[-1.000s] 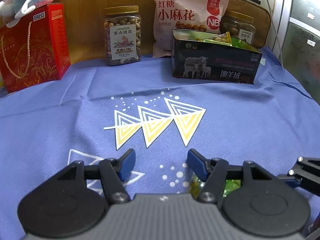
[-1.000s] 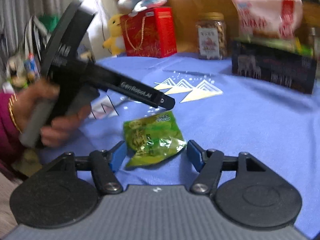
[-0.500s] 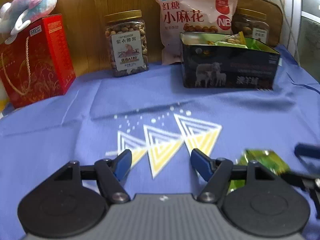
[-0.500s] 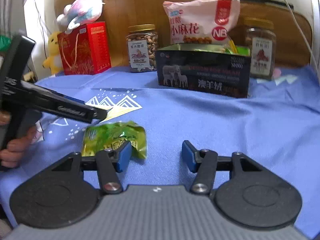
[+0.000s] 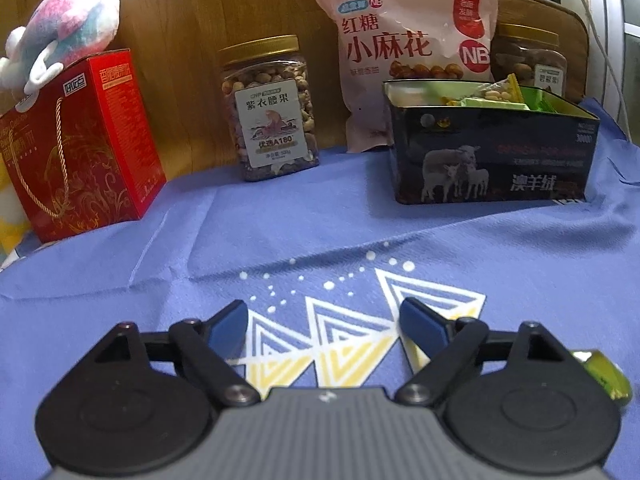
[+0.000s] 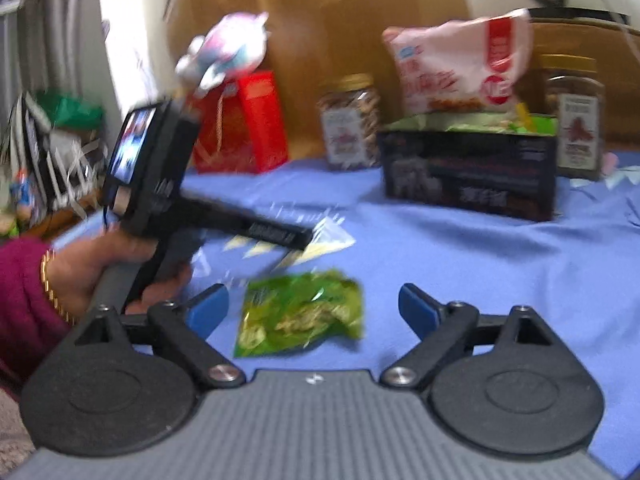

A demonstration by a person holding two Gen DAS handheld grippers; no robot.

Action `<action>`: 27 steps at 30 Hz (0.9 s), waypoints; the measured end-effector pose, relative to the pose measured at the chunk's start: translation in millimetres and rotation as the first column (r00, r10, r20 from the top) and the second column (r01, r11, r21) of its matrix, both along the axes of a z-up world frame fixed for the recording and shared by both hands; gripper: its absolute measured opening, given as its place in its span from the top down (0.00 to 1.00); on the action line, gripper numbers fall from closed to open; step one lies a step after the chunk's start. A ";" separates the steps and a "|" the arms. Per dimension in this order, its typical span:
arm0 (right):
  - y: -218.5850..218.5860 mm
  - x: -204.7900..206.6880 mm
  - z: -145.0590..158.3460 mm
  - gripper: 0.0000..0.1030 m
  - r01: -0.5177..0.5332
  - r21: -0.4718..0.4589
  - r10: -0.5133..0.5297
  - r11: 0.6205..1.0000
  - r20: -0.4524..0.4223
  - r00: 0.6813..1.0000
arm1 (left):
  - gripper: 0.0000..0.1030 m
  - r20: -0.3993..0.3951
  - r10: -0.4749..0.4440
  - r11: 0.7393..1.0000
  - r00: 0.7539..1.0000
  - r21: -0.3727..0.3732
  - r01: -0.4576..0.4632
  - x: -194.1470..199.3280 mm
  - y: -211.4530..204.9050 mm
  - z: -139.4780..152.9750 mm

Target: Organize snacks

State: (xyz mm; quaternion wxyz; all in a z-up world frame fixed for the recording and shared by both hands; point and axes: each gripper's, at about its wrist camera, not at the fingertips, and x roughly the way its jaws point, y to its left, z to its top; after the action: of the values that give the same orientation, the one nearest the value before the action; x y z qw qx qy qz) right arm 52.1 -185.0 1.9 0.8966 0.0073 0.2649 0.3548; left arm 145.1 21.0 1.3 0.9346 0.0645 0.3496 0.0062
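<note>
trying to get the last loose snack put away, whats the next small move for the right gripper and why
Probably ease the right gripper forward and down over the green snack packet. Its jaws are opening, the packet lies loose on the blue cloth between them with neither pad pressing it, and the black tin behind already holds similar packets.

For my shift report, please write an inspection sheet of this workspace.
Surface: blue tablecloth, triangle print.
Job's things: green snack packet lies flat on the cloth; open black tin holds snacks.
Clutter: nut jar, pink snack bag, second jar, red gift box, plush toy.
Grippers: left gripper opening, empty; right gripper opening, packet lies between the jaws, untouched.
Cables: white cable at wall.
Surroundings: wooden panel.
</note>
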 end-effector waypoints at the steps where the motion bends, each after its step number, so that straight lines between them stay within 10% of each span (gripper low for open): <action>1: 6.7 -1.7 -3.0 0.09 -0.004 -0.037 0.004 0.999 0.005 1.000 | 0.15 0.001 0.001 1.000 1.000 0.002 -0.001 1.1 -0.3 0.0; 8: 23.1 7.1 -12.0 0.12 0.068 -0.197 -0.065 0.978 0.021 0.998 | 0.15 0.013 -0.002 0.999 1.000 0.047 0.002 11.5 -9.3 0.3; 27: -4.6 32.2 -15.4 0.14 0.243 -0.094 -0.247 0.965 -0.031 0.968 | 0.15 0.015 -0.041 0.998 0.999 0.058 0.040 43.4 -24.2 -5.1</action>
State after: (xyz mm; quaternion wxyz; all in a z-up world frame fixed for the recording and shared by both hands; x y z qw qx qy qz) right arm 84.3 -189.5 -13.5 0.9272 0.0074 0.2965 0.2287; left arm 188.5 -3.2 -3.8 0.9352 0.0982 0.3403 -0.0021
